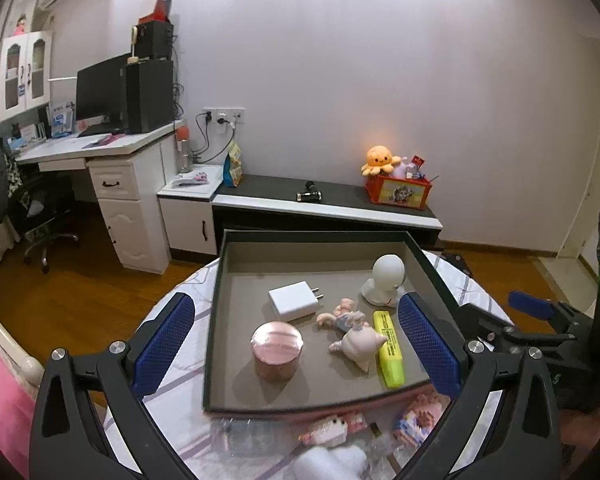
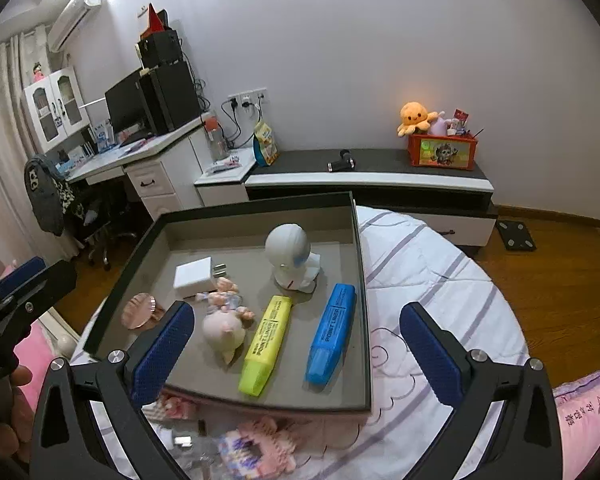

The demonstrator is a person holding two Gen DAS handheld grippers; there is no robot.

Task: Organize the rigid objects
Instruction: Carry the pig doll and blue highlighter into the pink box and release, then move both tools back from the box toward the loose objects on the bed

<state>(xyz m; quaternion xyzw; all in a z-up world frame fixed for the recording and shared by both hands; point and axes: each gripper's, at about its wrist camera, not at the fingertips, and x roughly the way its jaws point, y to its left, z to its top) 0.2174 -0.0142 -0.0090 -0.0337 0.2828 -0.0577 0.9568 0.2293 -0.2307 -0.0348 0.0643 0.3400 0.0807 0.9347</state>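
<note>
Bedroom setting: white wall, wood floor, and a round table under a striped cloth (image 2: 420, 264) carrying the work. Left gripper (image 1: 296, 344) is spread wide, gripping nothing, poised above the tray's near half. Right gripper (image 2: 296, 350) is likewise wide apart and holds nothing, over the tray's near right corner. Between them sits a shallow dark-rimmed tray (image 2: 260, 200) with grey lining. It contains a white charger (image 2: 192, 276), a white astronaut figure (image 2: 290, 256) standing upright, a round pink case (image 1: 277, 344), a small pastel figurine (image 2: 224, 330) on its side, and a yellow highlighter (image 2: 266, 344) and a blue highlighter (image 2: 332, 336) lying near each other. Pink block toys (image 1: 328, 432) lie outside the near rim.
</note>
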